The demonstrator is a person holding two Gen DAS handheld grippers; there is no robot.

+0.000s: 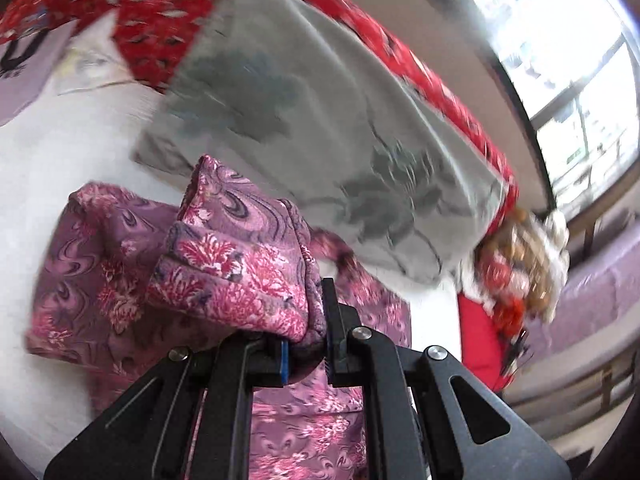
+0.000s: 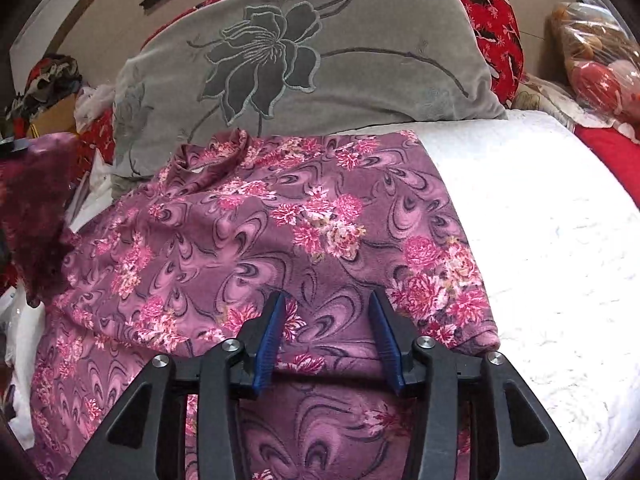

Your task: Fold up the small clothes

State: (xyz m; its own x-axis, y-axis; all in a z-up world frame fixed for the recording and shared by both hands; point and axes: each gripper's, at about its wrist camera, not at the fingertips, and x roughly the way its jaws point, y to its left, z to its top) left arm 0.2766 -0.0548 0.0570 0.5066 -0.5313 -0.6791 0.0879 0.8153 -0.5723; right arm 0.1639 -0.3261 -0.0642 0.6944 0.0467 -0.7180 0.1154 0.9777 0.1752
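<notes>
I see a soft, matt fleece garment (image 2: 280, 232) printed with pink flowers, a velvety grey pillow (image 2: 320, 52) with a raised flower, a nubbly white bedcover (image 2: 540, 240), and matt black plastic claws with ribbed blue pads (image 2: 268, 344).

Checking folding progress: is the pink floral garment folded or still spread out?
Partly folded: the pink floral garment lies mostly spread on the white bedcover, one bunched edge pinched in the left hand-held gripper.
</notes>
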